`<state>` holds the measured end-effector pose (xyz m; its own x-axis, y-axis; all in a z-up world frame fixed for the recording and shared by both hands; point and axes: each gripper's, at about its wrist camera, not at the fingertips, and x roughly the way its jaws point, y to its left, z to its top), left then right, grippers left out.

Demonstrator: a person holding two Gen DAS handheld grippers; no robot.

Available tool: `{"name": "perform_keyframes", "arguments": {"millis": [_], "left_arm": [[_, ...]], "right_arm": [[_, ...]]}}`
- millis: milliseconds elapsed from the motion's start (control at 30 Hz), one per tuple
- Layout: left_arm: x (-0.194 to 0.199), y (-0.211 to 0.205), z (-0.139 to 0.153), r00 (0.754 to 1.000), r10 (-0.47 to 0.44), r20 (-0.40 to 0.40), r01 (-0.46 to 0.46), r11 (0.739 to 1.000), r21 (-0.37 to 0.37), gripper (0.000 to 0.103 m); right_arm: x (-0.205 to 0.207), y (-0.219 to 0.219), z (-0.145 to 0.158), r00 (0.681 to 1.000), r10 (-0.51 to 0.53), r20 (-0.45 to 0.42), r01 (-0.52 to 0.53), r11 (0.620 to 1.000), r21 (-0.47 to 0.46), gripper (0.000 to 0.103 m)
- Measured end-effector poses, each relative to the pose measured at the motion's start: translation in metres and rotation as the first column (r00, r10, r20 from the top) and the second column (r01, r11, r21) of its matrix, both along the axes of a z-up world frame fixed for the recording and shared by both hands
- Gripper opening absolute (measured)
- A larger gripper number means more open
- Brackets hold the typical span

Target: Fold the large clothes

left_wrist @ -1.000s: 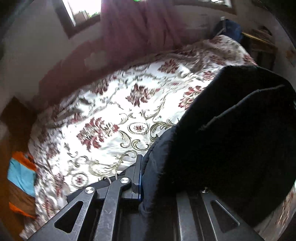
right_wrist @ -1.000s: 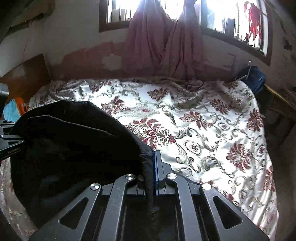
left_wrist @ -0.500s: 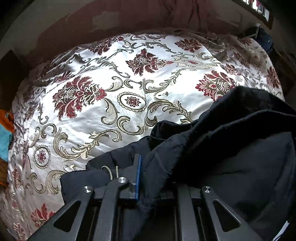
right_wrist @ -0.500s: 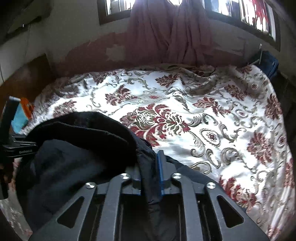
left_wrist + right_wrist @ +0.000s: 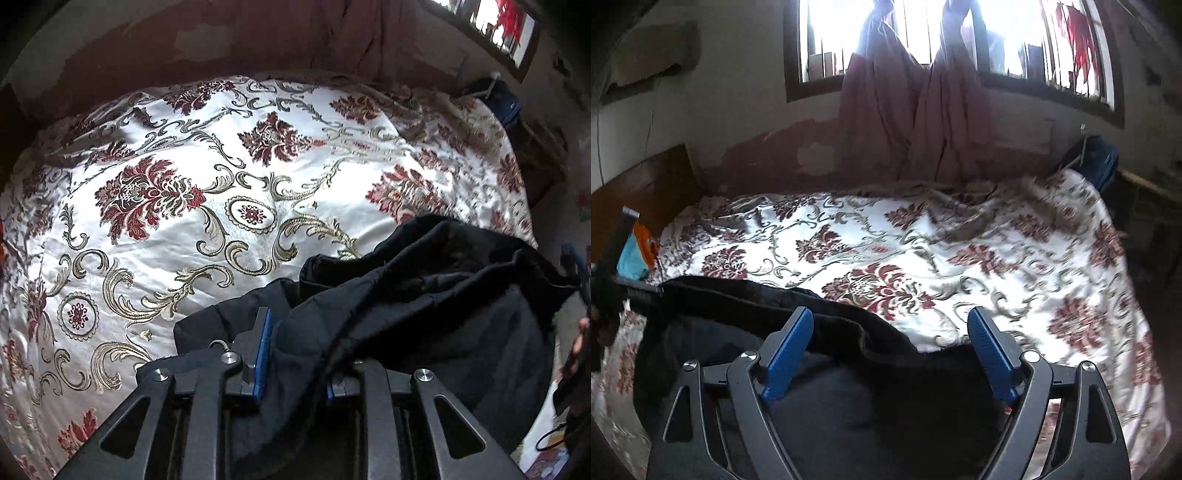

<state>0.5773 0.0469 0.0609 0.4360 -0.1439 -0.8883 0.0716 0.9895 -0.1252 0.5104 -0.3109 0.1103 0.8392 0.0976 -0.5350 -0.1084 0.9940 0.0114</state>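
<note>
Black fabric, the large garment (image 5: 424,310), is spread on the near edge of the bed (image 5: 229,184), bunched rather than flat. It lies directly beneath and ahead of both tools. The left hand-held gripper (image 5: 291,354) is clamped on a fold of the garment, the cloth draped over its fingers. The right hand-held gripper (image 5: 890,354) is seen with its blue pads (image 5: 790,350) wide apart, holding nothing, the garment's thick edge running crosswise between and under them. The long axis is judged to run left to right across the bed front. No containers are seen; a blue bag (image 5: 1097,162) rests at the far corner.
</note>
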Motion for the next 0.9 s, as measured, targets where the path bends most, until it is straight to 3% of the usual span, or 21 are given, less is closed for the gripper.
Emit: {"name": "perform_keyframes", "arguments": {"millis": [100,267,400,567,667,700,767,800,833,900], "left_arm": [[0.0,0.011,0.007,0.999,0.034,-0.001,-0.034,0.998,-0.058,0.022],[-0.006,0.015,0.019,0.999,0.031,0.015,-0.029,0.994,-0.102,0.022],[-0.009,0.032,0.027,0.999,0.035,-0.011,-0.036,0.976,-0.216,0.022],[-0.012,0.033,0.041,0.997,-0.08,-0.005,0.078,0.982,-0.172,0.022],[-0.014,0.037,0.05,0.991,-0.132,0.005,0.131,0.975,-0.182,0.026],[-0.013,0.039,0.054,0.99,-0.138,0.01,0.137,0.974,-0.182,0.031],[-0.011,0.048,0.069,0.991,-0.12,0.056,0.128,0.976,-0.174,0.056],[-0.011,0.057,0.08,0.992,-0.081,0.097,0.098,0.977,-0.19,0.079],[-0.012,0.064,0.089,0.99,-0.041,0.133,0.068,0.975,-0.213,0.089],[-0.018,0.072,0.101,0.983,0.012,0.182,0.033,0.969,-0.244,0.09]], "right_arm": [[-0.011,-0.001,0.007,1.0,-0.008,-0.019,0.008,1.0,-0.017,0.082],[-0.044,0.001,0.006,0.996,-0.049,-0.076,0.047,0.998,-0.031,0.092],[-0.073,0.009,-0.002,0.985,-0.105,-0.137,0.102,0.994,-0.032,0.096],[-0.112,0.025,-0.009,0.971,-0.162,-0.176,0.16,0.987,-0.028,0.101],[-0.124,0.035,-0.023,0.964,-0.183,-0.191,0.181,0.983,-0.027,0.101],[-0.125,0.037,-0.028,0.962,-0.181,-0.204,0.181,0.983,-0.019,0.101],[-0.123,0.043,-0.041,0.961,-0.161,-0.227,0.166,0.986,0.003,0.101],[-0.12,0.045,-0.045,0.961,-0.147,-0.233,0.153,0.988,0.005,0.101],[-0.117,0.047,-0.05,0.962,-0.129,-0.241,0.133,0.991,-0.001,0.101],[-0.107,0.05,-0.058,0.966,-0.081,-0.247,0.078,0.997,-0.02,0.101]]}}
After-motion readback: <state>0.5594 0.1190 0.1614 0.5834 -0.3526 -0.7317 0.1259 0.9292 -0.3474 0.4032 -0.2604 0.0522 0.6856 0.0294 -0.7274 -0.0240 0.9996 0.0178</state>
